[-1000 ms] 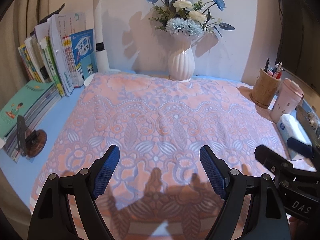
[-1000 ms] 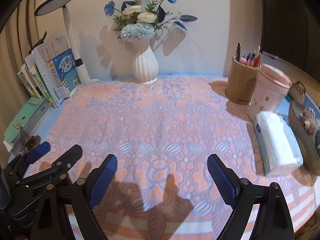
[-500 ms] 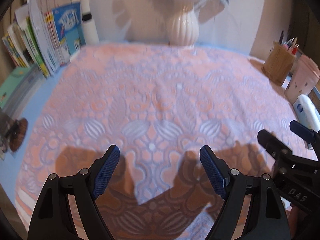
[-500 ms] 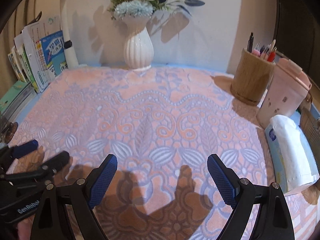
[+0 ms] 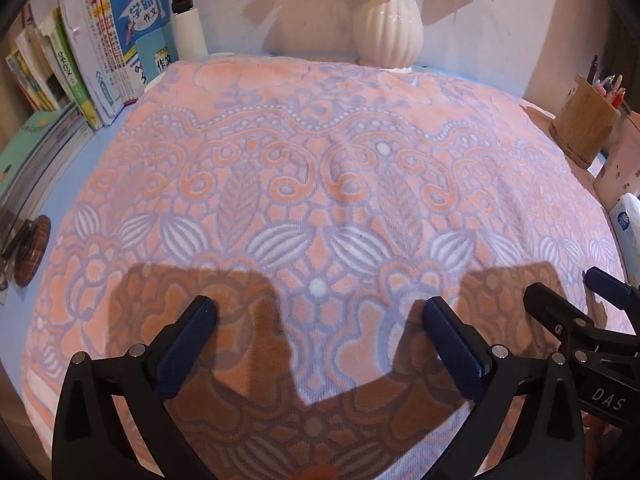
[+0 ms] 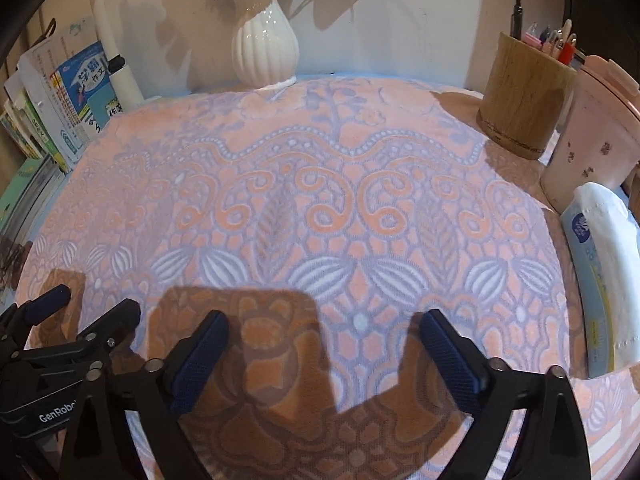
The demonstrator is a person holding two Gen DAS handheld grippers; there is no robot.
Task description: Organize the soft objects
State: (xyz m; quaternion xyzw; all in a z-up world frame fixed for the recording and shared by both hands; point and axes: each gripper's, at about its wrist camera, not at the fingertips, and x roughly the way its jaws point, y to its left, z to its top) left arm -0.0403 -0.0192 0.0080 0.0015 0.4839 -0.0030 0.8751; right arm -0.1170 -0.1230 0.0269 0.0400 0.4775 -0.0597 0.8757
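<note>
A pink and lilac patterned towel [image 5: 320,184] lies spread flat over the blue desk; it also fills the right wrist view [image 6: 320,208]. My left gripper [image 5: 320,320] is open and empty, low over the towel's near part. My right gripper [image 6: 324,336] is open and empty, also low over the near part. The right gripper shows at the right edge of the left wrist view [image 5: 576,312], and the left gripper shows at the left edge of the right wrist view [image 6: 80,328]. The two grippers are side by side.
A white ribbed vase [image 5: 390,28] stands at the back. Books [image 5: 100,48] line the left side. A wooden pen holder [image 6: 524,92], a pink cup [image 6: 592,136] and a tissue pack [image 6: 600,280] stand at the right. A round wooden item [image 5: 32,252] lies at the left.
Both grippers have moved forward and down toward the towel. The towel fills more of each view and the flowers have left the top. Both jaws stay open.
</note>
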